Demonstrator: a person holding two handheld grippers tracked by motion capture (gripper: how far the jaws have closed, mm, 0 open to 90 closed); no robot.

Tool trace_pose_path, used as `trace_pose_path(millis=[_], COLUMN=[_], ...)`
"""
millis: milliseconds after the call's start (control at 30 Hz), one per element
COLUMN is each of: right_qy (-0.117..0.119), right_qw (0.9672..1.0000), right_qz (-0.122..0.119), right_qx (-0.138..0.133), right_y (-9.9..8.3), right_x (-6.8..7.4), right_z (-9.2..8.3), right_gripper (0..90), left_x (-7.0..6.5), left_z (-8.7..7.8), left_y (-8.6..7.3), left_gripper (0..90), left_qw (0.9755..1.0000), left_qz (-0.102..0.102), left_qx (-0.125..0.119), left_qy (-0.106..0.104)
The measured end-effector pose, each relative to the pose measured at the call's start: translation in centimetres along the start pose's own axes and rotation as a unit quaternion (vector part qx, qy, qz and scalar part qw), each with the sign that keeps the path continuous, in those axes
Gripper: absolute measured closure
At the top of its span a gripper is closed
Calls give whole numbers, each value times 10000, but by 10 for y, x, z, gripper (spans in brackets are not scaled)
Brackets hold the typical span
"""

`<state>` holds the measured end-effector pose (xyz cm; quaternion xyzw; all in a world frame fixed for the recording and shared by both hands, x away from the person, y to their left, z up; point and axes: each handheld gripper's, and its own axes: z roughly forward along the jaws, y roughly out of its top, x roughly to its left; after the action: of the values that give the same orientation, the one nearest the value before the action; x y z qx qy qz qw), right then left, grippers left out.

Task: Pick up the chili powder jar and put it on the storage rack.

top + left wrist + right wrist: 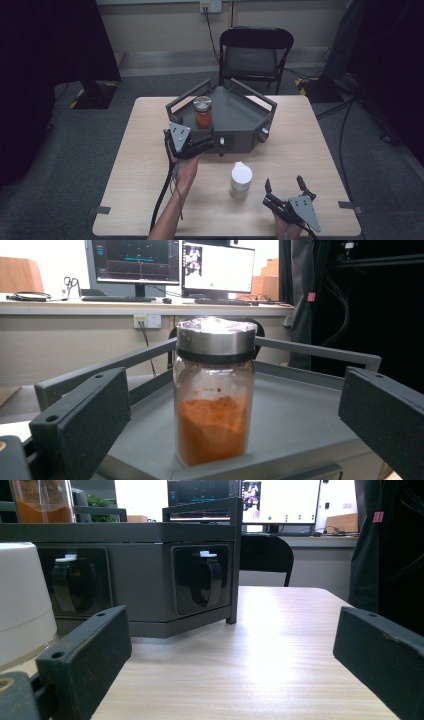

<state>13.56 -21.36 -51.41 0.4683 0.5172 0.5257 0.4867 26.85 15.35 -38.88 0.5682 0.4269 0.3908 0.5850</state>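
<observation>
Spice jar (215, 390): upright, frame centre, between parted jaws of left gripper (192, 145), probably untouched; right gripper (285, 189) open, farther.

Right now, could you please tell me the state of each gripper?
Left gripper: open, jaws either side of the spice jar without touching it.
Right gripper: open, holding nothing.
</observation>
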Motion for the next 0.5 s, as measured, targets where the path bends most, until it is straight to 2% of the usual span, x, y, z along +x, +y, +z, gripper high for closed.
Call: trace_pose_path(millis=[200,500], right_qy=[-7,-14], right_qw=[10000,10000], right_qz=[-4,-7], right_qx=[2,1], right_y=[0,0], right_x=[0,0], right_z=[0,0], right_gripper=[8,8], left_x=[2,5], left_z=[-17,-35], left_y=[-7,-16], left_gripper=[0,0], left_qw=[10000,9998], left_qz=[36,-74], left_qx=[-3,-155], left_qy=[13,62])
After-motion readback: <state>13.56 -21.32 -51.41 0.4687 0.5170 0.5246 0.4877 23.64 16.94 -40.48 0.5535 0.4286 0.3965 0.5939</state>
